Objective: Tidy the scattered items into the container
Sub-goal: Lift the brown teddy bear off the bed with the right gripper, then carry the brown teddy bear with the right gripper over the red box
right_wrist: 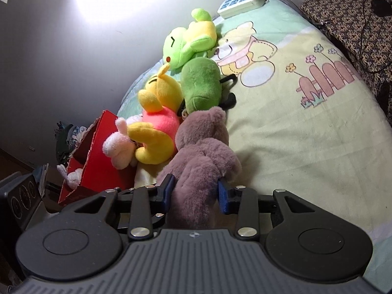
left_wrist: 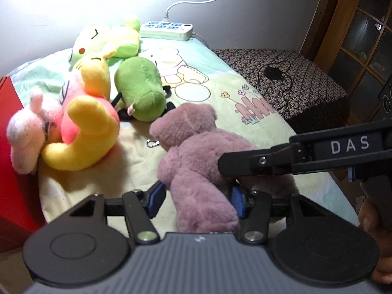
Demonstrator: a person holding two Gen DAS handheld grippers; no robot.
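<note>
A purple teddy bear [left_wrist: 196, 147] lies face down on the cartoon-print bedsheet [left_wrist: 220, 93]. My left gripper [left_wrist: 197, 198] is shut on one of its legs, blue pads pressing both sides. My right gripper [right_wrist: 196, 191] is shut on another limb of the purple teddy bear [right_wrist: 203, 152]; in the left wrist view its black arm [left_wrist: 269, 159] reaches in from the right. The red box [right_wrist: 98, 156] stands open at the bed's left edge, also as the red box [left_wrist: 9, 147]. A white plush [right_wrist: 73, 176] lies inside it.
Beside the box lie a pink-white bunny [left_wrist: 24, 132], a yellow-and-pink plush [left_wrist: 85, 122], a dark green plush [left_wrist: 139, 88] and a light green frog [left_wrist: 105, 41]. A power strip [left_wrist: 166, 29] sits at the bed's far end. A patterned bench [left_wrist: 306, 78] holds a black charger.
</note>
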